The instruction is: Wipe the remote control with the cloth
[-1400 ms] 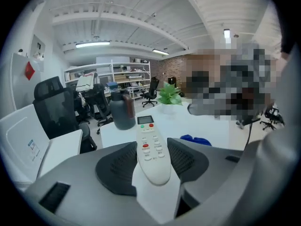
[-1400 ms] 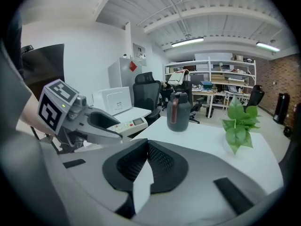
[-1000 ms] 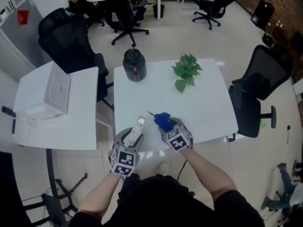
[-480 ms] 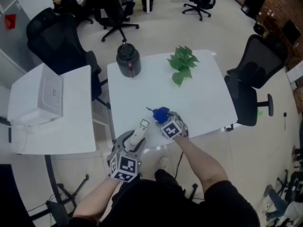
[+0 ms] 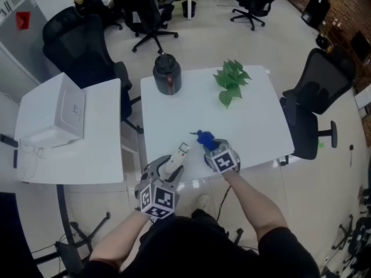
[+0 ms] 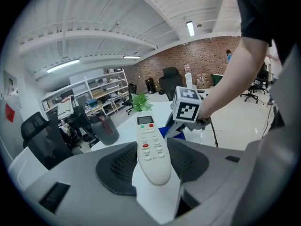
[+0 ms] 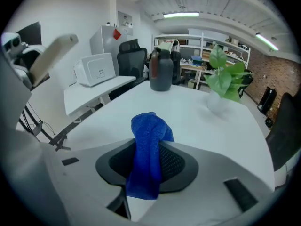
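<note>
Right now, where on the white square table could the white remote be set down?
Bare: the middle, bordered by the dark round jug, the leafy green plant, the blue cloth and the white remote; also the right side. Crowded: the near edge.

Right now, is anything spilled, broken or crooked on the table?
Nothing stands out. The jug and plant stand upright, nothing spilled. The left claw holds the remote; the right claw has just been closing on the blue cloth.
</note>
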The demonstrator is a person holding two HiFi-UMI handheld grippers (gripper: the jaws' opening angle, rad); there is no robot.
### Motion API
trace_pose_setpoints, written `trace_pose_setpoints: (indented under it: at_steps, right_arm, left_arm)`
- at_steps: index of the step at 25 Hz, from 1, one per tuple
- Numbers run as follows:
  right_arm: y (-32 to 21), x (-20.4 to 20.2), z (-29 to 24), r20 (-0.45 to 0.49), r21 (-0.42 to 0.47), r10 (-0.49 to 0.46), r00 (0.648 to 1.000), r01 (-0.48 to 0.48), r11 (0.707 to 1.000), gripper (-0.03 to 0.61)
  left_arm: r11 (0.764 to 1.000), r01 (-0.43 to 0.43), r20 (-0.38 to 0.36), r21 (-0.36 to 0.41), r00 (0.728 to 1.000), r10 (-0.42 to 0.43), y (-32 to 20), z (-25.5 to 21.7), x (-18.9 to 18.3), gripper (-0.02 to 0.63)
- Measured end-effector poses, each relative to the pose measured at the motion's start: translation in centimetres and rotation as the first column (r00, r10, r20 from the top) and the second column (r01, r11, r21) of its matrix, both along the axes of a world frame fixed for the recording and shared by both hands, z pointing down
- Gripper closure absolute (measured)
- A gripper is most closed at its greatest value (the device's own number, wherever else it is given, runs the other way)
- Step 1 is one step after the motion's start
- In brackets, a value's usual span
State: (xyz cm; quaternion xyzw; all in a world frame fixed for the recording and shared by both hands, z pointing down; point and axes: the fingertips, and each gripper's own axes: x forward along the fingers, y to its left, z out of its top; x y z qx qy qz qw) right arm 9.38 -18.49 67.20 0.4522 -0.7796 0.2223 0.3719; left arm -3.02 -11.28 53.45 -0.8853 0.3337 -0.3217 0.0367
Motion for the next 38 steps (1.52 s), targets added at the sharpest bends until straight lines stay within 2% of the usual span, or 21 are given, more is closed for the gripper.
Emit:
trace_pose_setpoints:
  at_steps: [5,9,12,15,18,22,25,28,33,38]
  right_arm:
    - [1.4,-1.6,-10.3,0.105,0.203,-0.031,0.994,0.009,0.979,0.446]
    - [3.5,-4.6,-17.9,0.14,0.329,-0.14,0.98,0.087,0.94,0.448]
    - [5.3,-8.0,-21.8,0.155,0.375,-0.244,0.957,0.171,0.911,0.448]
    - [7.2,-11.5,-23.4,0.151,0.377,-0.364,0.919,0.287,0.881,0.448]
    - [8.9,-14.3,-22.7,0.129,0.322,-0.459,0.879,0.4,0.858,0.448]
    - [10.2,-15.8,-21.6,0.139,0.24,-0.508,0.85,0.469,0.85,0.457]
    - [10.4,-15.8,-21.6,0.142,0.22,-0.511,0.848,0.476,0.851,0.456]
    - [10.6,-15.5,-21.8,0.132,0.223,-0.506,0.852,0.472,0.853,0.456]
    - [10.0,-13.9,-22.3,0.118,0.229,-0.468,0.876,0.435,0.871,0.457]
    - [8.3,-11.6,-22.7,0.087,0.253,-0.4,0.912,0.368,0.894,0.457]
  left_arm:
    - [0.999,0.001,0.01,0.041,1.0,-0.001,-0.6,-1.0,-0.4,0.405]
    - [0.997,0.001,0.011,0.073,1.0,-0.002,-1.2,-1.7,-0.8,0.405]
    - [0.995,-0.005,0.015,0.095,1.0,0.004,-1.4,-2.3,-0.9,0.405]
    - [0.992,-0.025,0.034,0.127,0.999,0.021,-1.3,-2.9,-0.6,0.405]
    - [0.982,-0.058,0.071,0.179,0.996,0.045,-0.9,-3.8,-0.2,0.405]
    - [0.953,-0.128,0.156,0.276,0.984,0.087,-0.2,-4.7,-0.1,0.407]
    - [0.925,-0.185,0.192,0.333,0.973,0.125,0.6,-4.7,-0.2,0.407]
    - [0.911,-0.206,0.189,0.358,0.971,0.145,1.3,-5.0,-0.5,0.407]
    - [0.899,-0.226,0.181,0.376,0.969,0.168,2.0,-5.4,-0.9,0.407]
    - [0.899,-0.226,0.174,0.375,0.97,0.172,2.5,-5.5,-1.3,0.408]
